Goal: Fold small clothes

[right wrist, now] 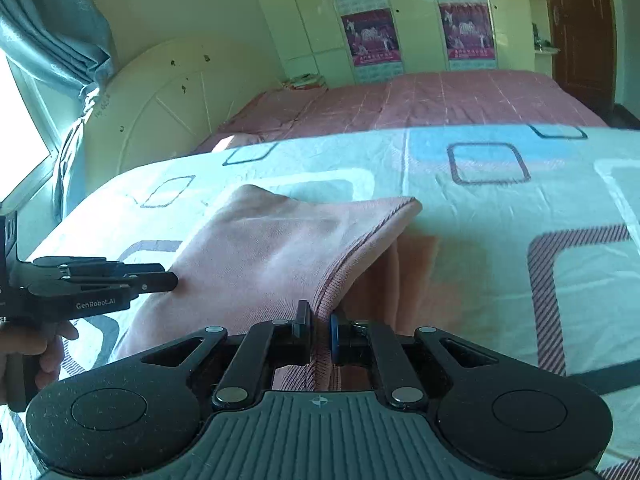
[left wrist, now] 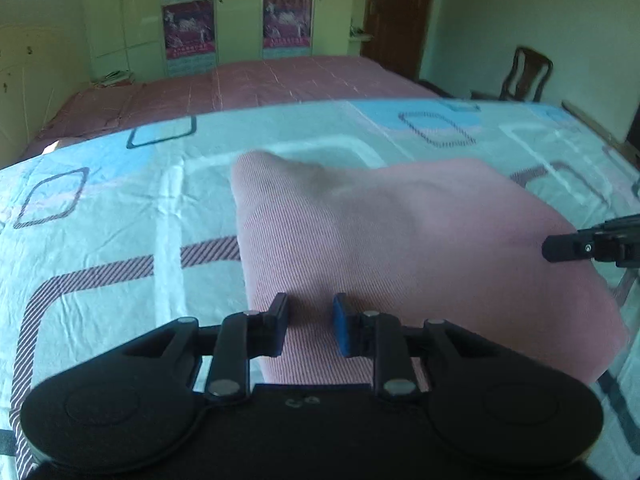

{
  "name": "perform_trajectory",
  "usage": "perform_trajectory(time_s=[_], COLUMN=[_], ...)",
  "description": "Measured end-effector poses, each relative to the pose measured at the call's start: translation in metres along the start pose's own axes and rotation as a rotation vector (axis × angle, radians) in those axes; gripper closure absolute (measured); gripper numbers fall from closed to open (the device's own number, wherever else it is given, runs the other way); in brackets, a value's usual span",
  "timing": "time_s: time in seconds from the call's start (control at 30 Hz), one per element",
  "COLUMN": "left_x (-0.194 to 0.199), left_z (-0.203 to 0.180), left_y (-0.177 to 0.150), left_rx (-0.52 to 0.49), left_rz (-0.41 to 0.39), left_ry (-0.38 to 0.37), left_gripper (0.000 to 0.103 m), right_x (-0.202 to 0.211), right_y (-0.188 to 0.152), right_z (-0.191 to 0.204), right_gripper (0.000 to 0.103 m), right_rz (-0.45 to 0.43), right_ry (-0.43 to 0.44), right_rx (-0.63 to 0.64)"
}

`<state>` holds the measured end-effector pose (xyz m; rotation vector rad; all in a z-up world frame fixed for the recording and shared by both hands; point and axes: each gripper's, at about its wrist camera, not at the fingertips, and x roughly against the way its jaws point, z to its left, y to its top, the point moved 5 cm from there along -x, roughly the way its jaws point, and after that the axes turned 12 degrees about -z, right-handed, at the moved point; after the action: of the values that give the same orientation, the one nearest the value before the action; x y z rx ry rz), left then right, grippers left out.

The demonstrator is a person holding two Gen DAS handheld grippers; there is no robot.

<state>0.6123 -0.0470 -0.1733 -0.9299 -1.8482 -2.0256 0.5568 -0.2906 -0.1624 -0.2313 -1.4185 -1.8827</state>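
Note:
A pink knit garment (left wrist: 400,240) lies on the patterned bedsheet (left wrist: 100,208). In the left wrist view my left gripper (left wrist: 310,320) stands at the garment's near edge, its jaws narrow, with pink fabric filling the gap between the pads. In the right wrist view my right gripper (right wrist: 320,326) is shut on the garment's ribbed hem (right wrist: 360,256), which is lifted so that an under layer shows. Each gripper also shows in the other's view: the right gripper (left wrist: 552,246) at the garment's right side, the left gripper (right wrist: 174,280) at its left edge, held by a hand (right wrist: 44,356).
Beyond the light sheet lies a pink checked bedspread (left wrist: 260,84). A wardrobe with posters (left wrist: 236,12), a brown door (left wrist: 400,12) and a wooden chair (left wrist: 524,76) stand at the back. A curved headboard (right wrist: 168,112) and curtain (right wrist: 52,40) are at the left.

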Motion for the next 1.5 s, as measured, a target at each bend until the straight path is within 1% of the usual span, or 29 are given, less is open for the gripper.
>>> perform_trajectory(time_s=[0.07, 0.17, 0.27, 0.3, 0.33, 0.4, 0.47, 0.5, 0.57, 0.6, 0.63, 0.7, 0.73, 0.77, 0.8, 0.83, 0.87, 0.9, 0.93, 1.0, 1.03, 1.07, 1.17, 1.27, 1.33, 1.37, 1.4, 1.5], left_x=[-0.007, -0.005, -0.002, -0.006, -0.012, -0.017, -0.017, -0.013, -0.005, -0.006, -0.010, -0.026, -0.035, -0.049, -0.061, -0.074, -0.085, -0.089, -0.090, -0.083, -0.075, -0.063, -0.029, 0.012, 0.032, 0.039, 0.045, 0.053], left_z=[-0.002, 0.002, 0.009, 0.010, 0.008, -0.003, -0.004, -0.001, 0.008, 0.011, 0.013, 0.016, 0.016, 0.017, 0.017, 0.017, 0.017, 0.015, 0.014, 0.012, 0.011, 0.009, 0.006, 0.005, 0.002, -0.002, -0.006, -0.012], left_y=[-0.005, -0.003, 0.002, 0.001, -0.002, -0.004, 0.000, 0.004, 0.016, 0.022, 0.028, 0.041, 0.046, 0.049, 0.049, 0.047, 0.042, 0.040, 0.040, 0.041, 0.041, 0.040, 0.030, 0.013, -0.003, -0.009, -0.015, -0.026], left_rx=[-0.001, 0.010, 0.016, 0.013, -0.006, -0.108, -0.122, -0.107, -0.064, -0.057, -0.060, -0.058, -0.054, -0.045, -0.033, -0.016, -0.009, -0.013, -0.016, -0.029, -0.037, -0.043, -0.047, -0.012, -0.009, -0.032, -0.051, -0.038], left_rz=[0.000, 0.006, -0.017, -0.006, 0.018, 0.020, 0.025, 0.006, -0.070, -0.087, -0.098, -0.096, -0.090, -0.068, -0.042, -0.005, 0.033, 0.029, 0.028, 0.019, -0.004, -0.034, -0.079, -0.121, -0.115, -0.117, -0.113, -0.082], left_ry=[0.013, 0.000, -0.004, -0.009, -0.013, -0.002, -0.011, -0.020, -0.037, -0.035, -0.035, -0.042, -0.047, -0.050, -0.056, -0.071, -0.078, -0.074, -0.066, -0.057, -0.054, -0.062, -0.073, -0.073, -0.066, -0.050, -0.042, -0.044], left_gripper=[0.080, 0.079, 0.069, 0.069, 0.070, 0.070, 0.072, 0.072, 0.070, 0.072, 0.072, 0.072, 0.071, 0.068, 0.069, 0.068, 0.067, 0.066, 0.066, 0.067, 0.068, 0.068, 0.069, 0.069, 0.069, 0.069, 0.071, 0.072], right_x=[-0.016, -0.016, -0.012, -0.012, -0.011, -0.014, -0.014, -0.012, -0.006, -0.001, 0.002, -0.004, -0.012, -0.022, -0.035, -0.051, -0.070, -0.083, -0.085, -0.082, -0.076, -0.067, -0.034, 0.003, 0.021, 0.027, 0.032, 0.034], right_y=[-0.019, -0.023, -0.022, -0.022, -0.024, -0.024, -0.023, -0.022, -0.014, -0.007, 0.002, 0.020, 0.029, 0.035, 0.038, 0.037, 0.031, 0.022, 0.021, 0.024, 0.026, 0.028, 0.026, 0.014, 0.005, 0.000, -0.005, -0.026], right_z=[-0.012, -0.010, -0.014, -0.015, -0.015, -0.016, -0.014, -0.013, -0.011, -0.009, -0.006, 0.001, 0.004, 0.008, 0.011, 0.009, 0.003, -0.005, -0.009, -0.009, -0.007, -0.005, 0.008, 0.026, 0.034, 0.038, 0.044, 0.067], right_gripper=[0.095, 0.095, 0.095, 0.095, 0.095, 0.095, 0.095, 0.095, 0.095, 0.095, 0.095, 0.095, 0.095, 0.095, 0.095, 0.095, 0.095, 0.095, 0.095, 0.095, 0.095, 0.095, 0.095, 0.095, 0.095, 0.095, 0.095, 0.095], right_rz=[0.060, 0.046, 0.042, 0.043, 0.044, 0.050, 0.051, 0.049, 0.019, -0.019, -0.062, -0.108, -0.116, -0.116, -0.099, -0.057, 0.015, 0.074, 0.047, 0.062, 0.052, 0.023, -0.033, -0.069, -0.075, -0.070, -0.064, -0.019], right_ry=[-0.001, -0.005, -0.011, -0.009, -0.009, -0.015, -0.022, -0.023, -0.060, -0.091, -0.123, -0.150, -0.137, -0.121, -0.123, -0.148, -0.200, -0.234, -0.226, -0.231, -0.244, -0.244, -0.171, -0.105, -0.085, -0.060, -0.037, -0.006], right_rx=[-0.068, -0.063, -0.075, -0.084, -0.093, -0.097, -0.090, -0.086, -0.050, -0.012, 0.033, 0.096, 0.110, 0.125, 0.149, 0.180, 0.213, 0.229, 0.231, 0.233, 0.244, 0.243, 0.213, 0.199, 0.182, 0.169, 0.176, 0.272])
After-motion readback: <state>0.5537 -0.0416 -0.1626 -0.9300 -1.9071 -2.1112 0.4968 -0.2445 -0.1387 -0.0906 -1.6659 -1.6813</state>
